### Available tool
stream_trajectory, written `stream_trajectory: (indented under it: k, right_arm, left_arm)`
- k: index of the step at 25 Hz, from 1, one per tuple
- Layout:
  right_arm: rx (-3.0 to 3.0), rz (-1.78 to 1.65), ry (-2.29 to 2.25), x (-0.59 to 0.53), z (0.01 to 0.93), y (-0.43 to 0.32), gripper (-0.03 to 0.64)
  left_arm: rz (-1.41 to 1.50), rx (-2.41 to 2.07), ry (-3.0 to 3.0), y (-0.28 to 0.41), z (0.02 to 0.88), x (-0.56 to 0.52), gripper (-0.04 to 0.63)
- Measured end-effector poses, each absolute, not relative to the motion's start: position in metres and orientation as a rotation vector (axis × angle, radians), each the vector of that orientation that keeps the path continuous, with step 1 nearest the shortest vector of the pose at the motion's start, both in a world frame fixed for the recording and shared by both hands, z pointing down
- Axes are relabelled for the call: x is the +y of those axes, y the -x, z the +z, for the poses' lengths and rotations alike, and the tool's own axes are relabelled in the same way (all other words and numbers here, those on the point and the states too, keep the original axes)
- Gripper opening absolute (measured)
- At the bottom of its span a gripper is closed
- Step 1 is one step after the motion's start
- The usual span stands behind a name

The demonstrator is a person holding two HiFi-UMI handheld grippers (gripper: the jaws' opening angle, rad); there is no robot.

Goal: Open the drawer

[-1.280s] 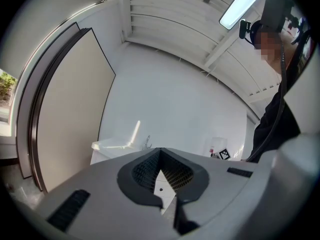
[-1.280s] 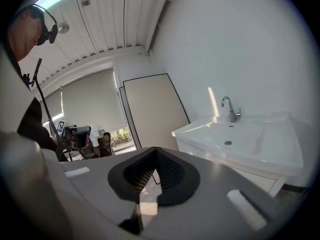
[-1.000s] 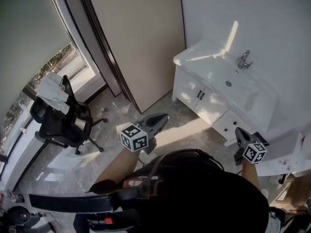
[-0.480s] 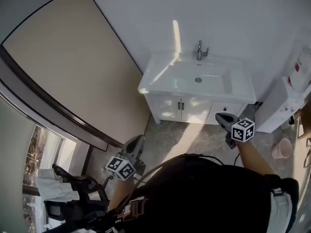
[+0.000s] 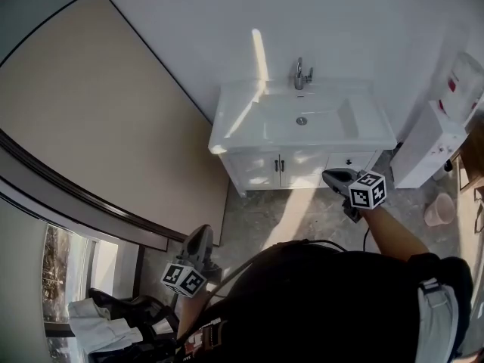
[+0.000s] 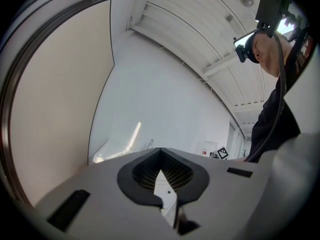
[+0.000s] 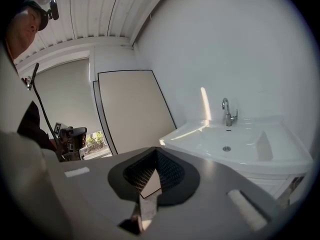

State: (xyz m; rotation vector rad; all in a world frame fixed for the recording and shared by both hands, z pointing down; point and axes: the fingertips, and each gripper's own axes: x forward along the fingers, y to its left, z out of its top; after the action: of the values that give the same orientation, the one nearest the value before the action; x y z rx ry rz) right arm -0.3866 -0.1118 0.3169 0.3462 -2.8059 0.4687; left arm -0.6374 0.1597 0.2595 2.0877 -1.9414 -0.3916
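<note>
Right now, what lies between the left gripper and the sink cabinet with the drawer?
Only bare marbled floor with a sunlit streak separates left gripper and sink cabinet, as the head view shows.

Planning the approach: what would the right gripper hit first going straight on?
The right gripper would likely meet the vanity cabinet front first; the gap between looks free, though depth is unclear.

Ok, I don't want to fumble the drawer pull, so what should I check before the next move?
1. Drawer found, shut: ok.
2. Right gripper at drawer front: not ok, short of it.
3. Its fingers apart to grasp: not ok, together, empty.
4. Left gripper out of the way: ok, back by the beige panel.
5. Handle shape: cannot tell, too small.
</note>
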Motion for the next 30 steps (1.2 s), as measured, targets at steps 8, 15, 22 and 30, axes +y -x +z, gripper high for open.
stream_trajectory:
  k: [8, 15, 22, 30]
  right_arm:
    - [-2.829, 0.464, -0.187, -0.166, 0.322, 0.458, 0.002]
    - [-2.828, 0.443, 0.003, -0.242, 0.314, 0.516, 0.002]
    - [-2.844, 0.38, 0.12, -0.314, 0.307, 0.546, 0.002]
    - [-2.87, 0.37, 0.084, -0.377, 0.313, 0.54, 0.002]
  left_arm:
    - [-0.377, -2.047, -1.985, 0.672, 0.262, 0.126, -0.009]
    - [-0.395, -2.177, -1.894, 0.693, 0.246, 0.06, -0.009]
    - [-0.392, -2.215, -1.854, 0.694, 0.248, -0.018, -0.009]
    - [-0.309, -2.14, -1.916, 0.684, 0.248, -0.104, -0.009]
